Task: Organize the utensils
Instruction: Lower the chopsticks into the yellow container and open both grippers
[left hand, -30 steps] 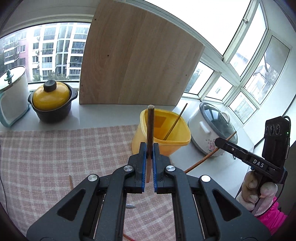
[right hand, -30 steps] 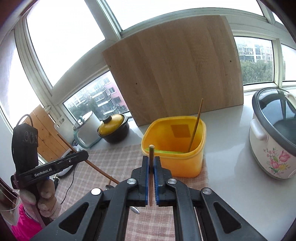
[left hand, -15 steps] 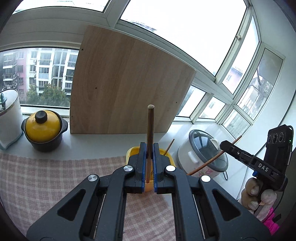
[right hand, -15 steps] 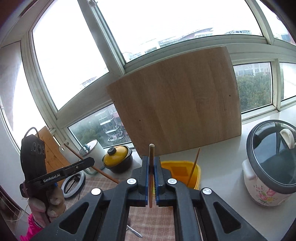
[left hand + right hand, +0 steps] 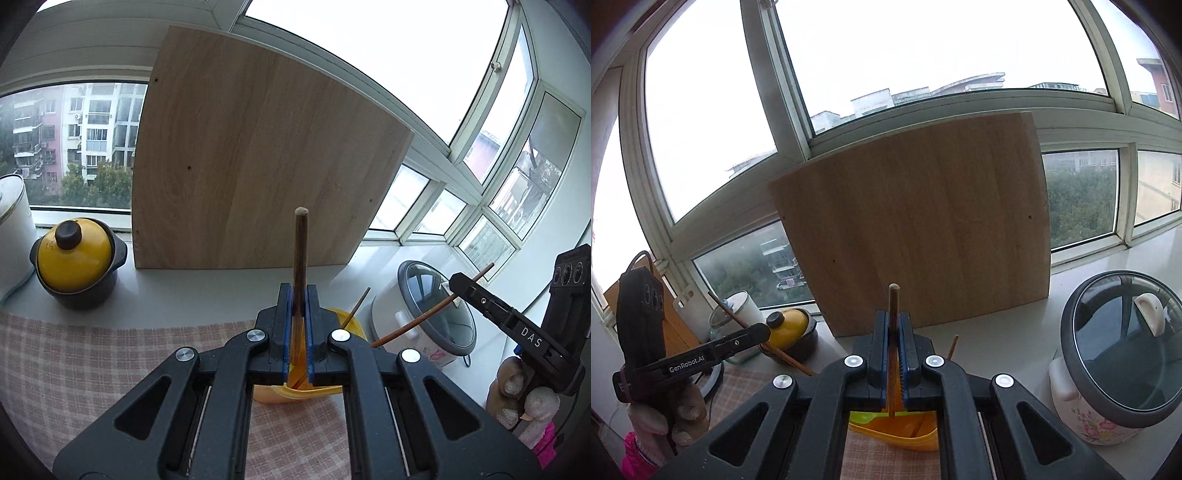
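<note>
Between left gripper (image 5: 298, 314) pads, chopstick (image 5: 300, 254).

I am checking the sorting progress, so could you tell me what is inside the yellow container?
One chopstick leans out of the yellow container; a green item lies inside. The grippers cover most of its interior.

Black left gripper (image 5: 298, 332) and right gripper (image 5: 894, 354), blue finger pads (image 5: 284, 332), silver screws, white lettering, pale knitted gloves, pink sleeves.
</note>
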Motion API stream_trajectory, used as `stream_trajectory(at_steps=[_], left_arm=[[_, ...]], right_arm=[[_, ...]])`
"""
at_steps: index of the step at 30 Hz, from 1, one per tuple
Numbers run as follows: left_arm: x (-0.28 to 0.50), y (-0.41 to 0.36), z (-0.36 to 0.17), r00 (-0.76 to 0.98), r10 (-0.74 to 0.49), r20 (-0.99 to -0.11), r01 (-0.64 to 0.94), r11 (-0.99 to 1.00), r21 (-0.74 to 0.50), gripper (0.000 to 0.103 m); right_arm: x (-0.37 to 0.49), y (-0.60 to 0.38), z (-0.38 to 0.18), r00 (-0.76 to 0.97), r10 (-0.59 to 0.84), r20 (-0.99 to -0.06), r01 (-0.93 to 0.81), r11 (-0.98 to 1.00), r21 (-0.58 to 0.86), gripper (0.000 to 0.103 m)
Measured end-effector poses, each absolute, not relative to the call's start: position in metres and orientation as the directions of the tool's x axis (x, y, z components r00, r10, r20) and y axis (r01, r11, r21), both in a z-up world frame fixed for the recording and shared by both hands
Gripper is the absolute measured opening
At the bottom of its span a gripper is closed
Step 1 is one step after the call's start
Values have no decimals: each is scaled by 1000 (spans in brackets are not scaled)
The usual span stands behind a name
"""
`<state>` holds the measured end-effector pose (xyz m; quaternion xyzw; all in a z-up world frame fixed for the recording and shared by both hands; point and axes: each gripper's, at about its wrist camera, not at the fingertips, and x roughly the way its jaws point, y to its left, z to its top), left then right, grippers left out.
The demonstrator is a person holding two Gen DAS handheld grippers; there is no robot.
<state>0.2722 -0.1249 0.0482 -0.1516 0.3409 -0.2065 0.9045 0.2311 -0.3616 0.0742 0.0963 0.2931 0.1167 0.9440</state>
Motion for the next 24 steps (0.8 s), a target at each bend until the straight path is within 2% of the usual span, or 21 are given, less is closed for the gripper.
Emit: stream_trajectory(at_steps=[14, 24], left_arm=[[286, -158, 7, 624, -453, -636, 274, 890, -365, 3], [294, -175, -11, 603, -414, -682, 248, 910, -333, 3]], right_arm=[[261, -355, 18, 729, 262, -632, -143, 962, 234, 2], [278, -349, -6, 670, 307, -676, -176, 950, 257, 2]])
